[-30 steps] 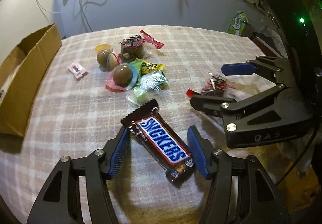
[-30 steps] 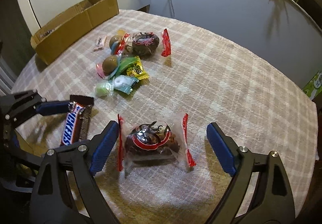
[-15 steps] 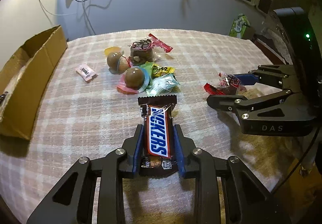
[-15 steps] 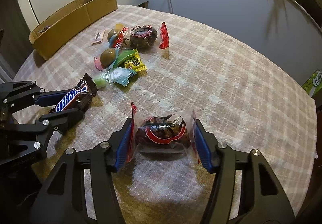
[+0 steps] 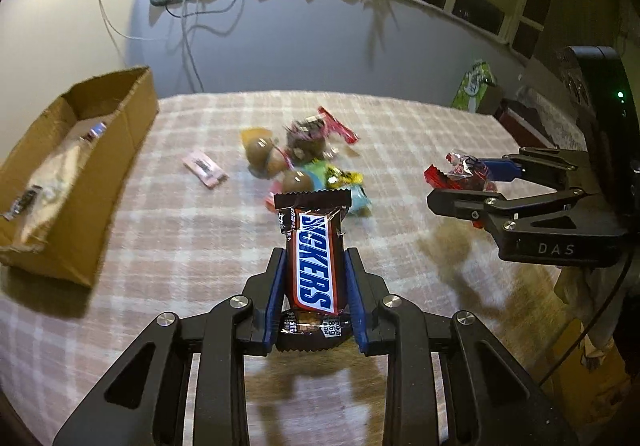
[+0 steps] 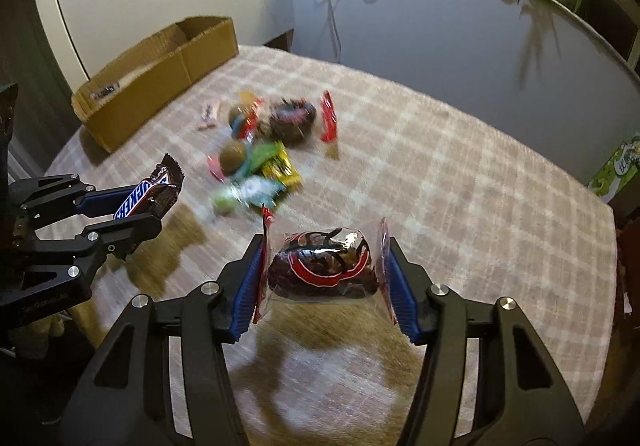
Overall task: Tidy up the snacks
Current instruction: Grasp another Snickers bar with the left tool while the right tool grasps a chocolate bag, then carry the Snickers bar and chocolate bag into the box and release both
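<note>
Nearest each camera is a fresh catch. The left gripper point(image 5: 316, 278) has just closed — a second ago its jaws stood wide to either side of the Snickers bar point(image 5: 316, 266) lying on the checked tablecloth point(image 5: 160, 238); now the blue pads clamp the bar's sides and it hangs clear of the cloth. The right gripper point(image 6: 326, 278) has likewise narrowed onto the clear-wrapped chocolate cake point(image 6: 324, 266), pinching the packet by its red crimped ends, where before it only straddled it.

Beyond both grippers, toward the table's middle, the rest of the snacks sit in a loose heap point(image 5: 304, 165): two chocolate eggs, green and yellow packets, a second wrapped cake. A small pink packet point(image 5: 205, 173) lies between the heap and the cardboard box point(image 5: 100, 173).

The box stands farthest, at the table's left edge, open-topped with something already inside. With both items lifted, the carry to it likely comes next.
</note>
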{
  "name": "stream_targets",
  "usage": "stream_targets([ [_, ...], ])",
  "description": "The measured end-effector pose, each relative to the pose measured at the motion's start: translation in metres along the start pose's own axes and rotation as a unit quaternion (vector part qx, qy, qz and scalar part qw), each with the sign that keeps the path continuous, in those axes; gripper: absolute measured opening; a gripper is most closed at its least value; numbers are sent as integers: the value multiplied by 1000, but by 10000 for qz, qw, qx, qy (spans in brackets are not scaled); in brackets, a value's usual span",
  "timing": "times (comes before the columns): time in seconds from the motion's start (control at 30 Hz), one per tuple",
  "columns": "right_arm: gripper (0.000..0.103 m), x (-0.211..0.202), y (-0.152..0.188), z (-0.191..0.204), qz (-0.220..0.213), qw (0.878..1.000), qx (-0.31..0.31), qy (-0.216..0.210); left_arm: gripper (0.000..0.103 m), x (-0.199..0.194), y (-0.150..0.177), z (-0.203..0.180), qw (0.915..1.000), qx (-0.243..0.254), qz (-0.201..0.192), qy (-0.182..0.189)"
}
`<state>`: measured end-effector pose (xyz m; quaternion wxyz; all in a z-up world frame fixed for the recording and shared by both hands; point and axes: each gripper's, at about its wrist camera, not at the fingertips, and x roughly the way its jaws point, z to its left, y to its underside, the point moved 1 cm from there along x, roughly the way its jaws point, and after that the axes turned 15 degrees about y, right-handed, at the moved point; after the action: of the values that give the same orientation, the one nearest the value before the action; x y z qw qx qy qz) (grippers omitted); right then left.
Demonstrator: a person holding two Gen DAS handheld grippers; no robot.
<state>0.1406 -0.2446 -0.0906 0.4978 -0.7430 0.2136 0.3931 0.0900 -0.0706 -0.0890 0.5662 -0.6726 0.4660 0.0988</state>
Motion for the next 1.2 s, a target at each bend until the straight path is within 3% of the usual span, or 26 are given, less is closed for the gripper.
stream_targets([
  [0.63,59,-11,-92,76,-525,9972,-370,-394,27,-69,-27,84,9955,-344,-715,-515],
  [1.2,59,24,-177,167,-680,9913,-811,-787,27,-99,-43,177,9876,-745,-916,-1031],
])
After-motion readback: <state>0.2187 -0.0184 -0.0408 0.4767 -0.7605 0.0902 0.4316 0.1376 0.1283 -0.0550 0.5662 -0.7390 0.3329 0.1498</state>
